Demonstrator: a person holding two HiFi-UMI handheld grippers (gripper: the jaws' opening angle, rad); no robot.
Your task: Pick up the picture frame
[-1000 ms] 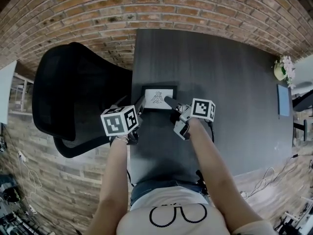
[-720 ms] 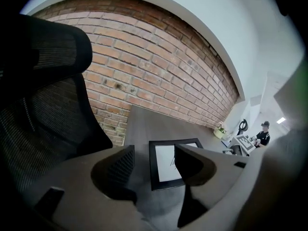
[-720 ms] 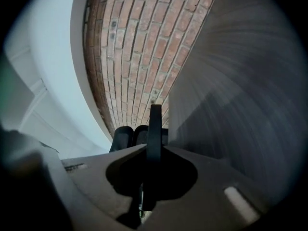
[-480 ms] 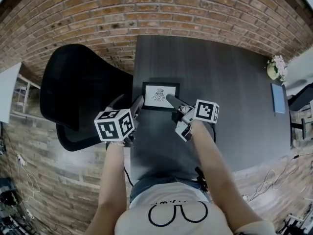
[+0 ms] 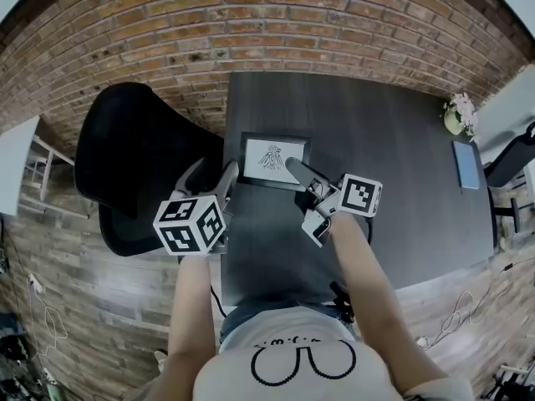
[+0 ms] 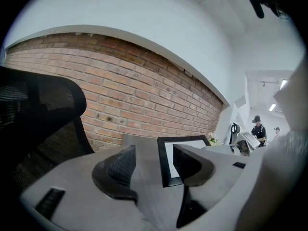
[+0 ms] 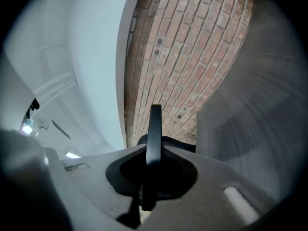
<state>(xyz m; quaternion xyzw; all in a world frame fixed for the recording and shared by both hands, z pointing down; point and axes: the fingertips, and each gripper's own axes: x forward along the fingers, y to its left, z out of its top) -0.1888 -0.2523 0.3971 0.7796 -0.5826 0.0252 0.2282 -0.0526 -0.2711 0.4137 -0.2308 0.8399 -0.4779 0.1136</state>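
The picture frame [image 5: 275,159], black-edged with a white sheet and a dark drawing, hangs roughly level above the near left part of the dark table [image 5: 376,140]. My right gripper [image 5: 292,168] is shut on its near right edge; in the right gripper view that thin black frame edge [image 7: 155,119] stands clamped between the jaws of the right gripper [image 7: 153,150]. My left gripper [image 5: 213,174] is at the frame's left edge, open, its jaws having just closed a little. In the left gripper view the frame [image 6: 162,165] lies beyond the fingers of the left gripper [image 6: 154,155], which do not press on it.
A black mesh office chair [image 5: 134,157] stands against the table's left side, close to my left gripper. A brick wall [image 5: 251,23] runs behind the table. A small flower pot [image 5: 456,115] and a blue flat thing [image 5: 466,164] sit at the far right.
Both grippers have risen toward the camera, the frame coming up with the right one. The left gripper's cube has slid down and left in the head view.
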